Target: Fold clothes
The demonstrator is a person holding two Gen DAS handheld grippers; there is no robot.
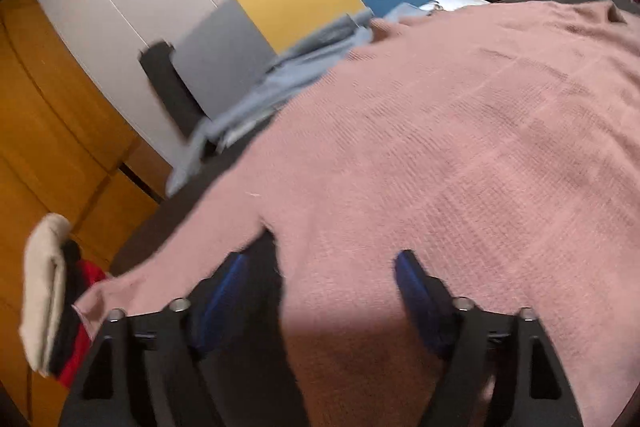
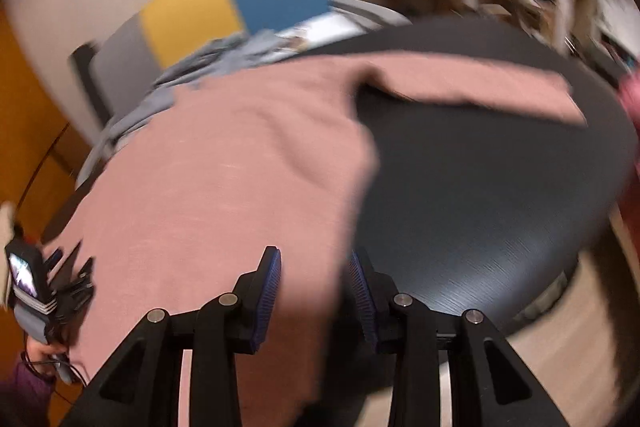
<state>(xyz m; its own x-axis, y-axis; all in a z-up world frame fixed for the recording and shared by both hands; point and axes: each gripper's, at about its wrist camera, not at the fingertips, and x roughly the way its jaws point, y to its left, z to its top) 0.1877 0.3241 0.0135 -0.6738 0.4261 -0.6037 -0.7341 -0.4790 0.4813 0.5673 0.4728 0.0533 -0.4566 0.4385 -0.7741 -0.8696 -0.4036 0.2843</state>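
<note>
Pink sweater (image 1: 440, 147) lay spread flat over my round black table (image 2: 480, 187), one sleeve stretched toward two o'clock. My left gripper (image 1: 320, 263) hung above the near hem, jaws wide apart and gripping nothing. My right gripper (image 2: 314, 267) had the sweater's near edge between its blue pads (image 2: 270, 283); whether they pinched it, I couldn't tell.

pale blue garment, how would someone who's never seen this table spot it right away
Start at the round black table with the big pink sweater spread across it. Past the sweater's far edge, before the grey, yellow and blue panel, lies the pale blue garment. It alone is crumpled and blue-grey.
</note>
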